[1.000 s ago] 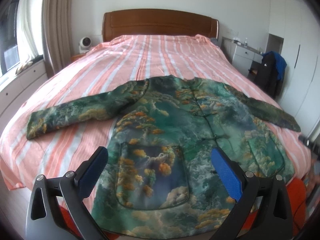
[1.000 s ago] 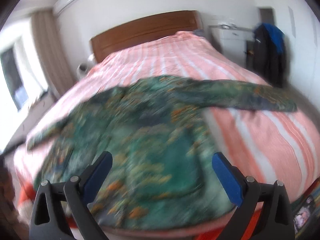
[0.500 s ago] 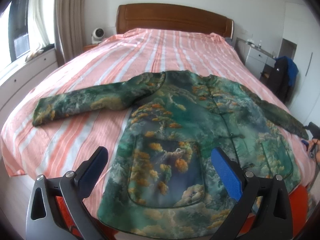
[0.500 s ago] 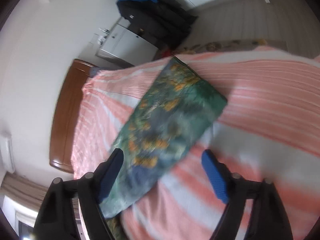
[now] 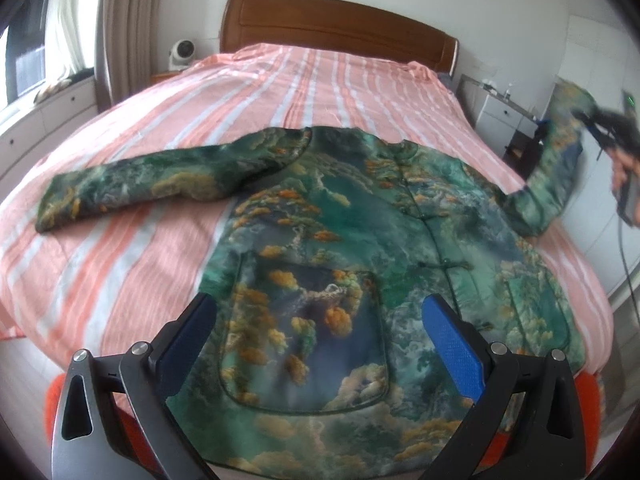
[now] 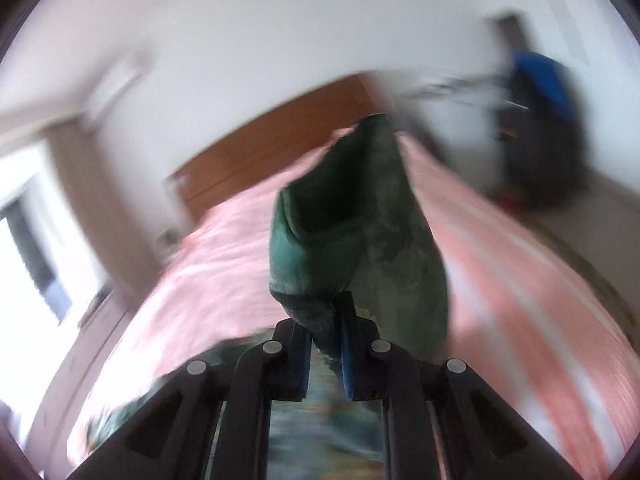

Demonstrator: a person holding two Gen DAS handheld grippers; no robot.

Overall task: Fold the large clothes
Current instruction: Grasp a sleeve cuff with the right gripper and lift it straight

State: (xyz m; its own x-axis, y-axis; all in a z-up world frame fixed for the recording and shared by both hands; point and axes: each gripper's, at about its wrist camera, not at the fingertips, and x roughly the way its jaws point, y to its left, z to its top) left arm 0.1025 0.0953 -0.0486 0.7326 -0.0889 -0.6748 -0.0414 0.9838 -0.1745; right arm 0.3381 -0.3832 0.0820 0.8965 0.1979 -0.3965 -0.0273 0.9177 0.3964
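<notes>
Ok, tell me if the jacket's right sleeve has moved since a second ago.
Yes. The right sleeve lay flat on the bed before; now the right gripper is shut on its cuff and has lifted it off the striped cover.

Colours and patterns at the bed

Between the left claw's [image 5: 320, 332] blue pads [image 5: 452, 344]: green jacket [image 5: 344, 240] with orange-gold tree print. Beyond: pink-and-white striped bedspread [image 5: 320, 80], brown headboard [image 5: 340, 24]. Right claw [image 6: 325, 354]: black.

No legible text, label, brand, number or sign anywhere in either view.
</notes>
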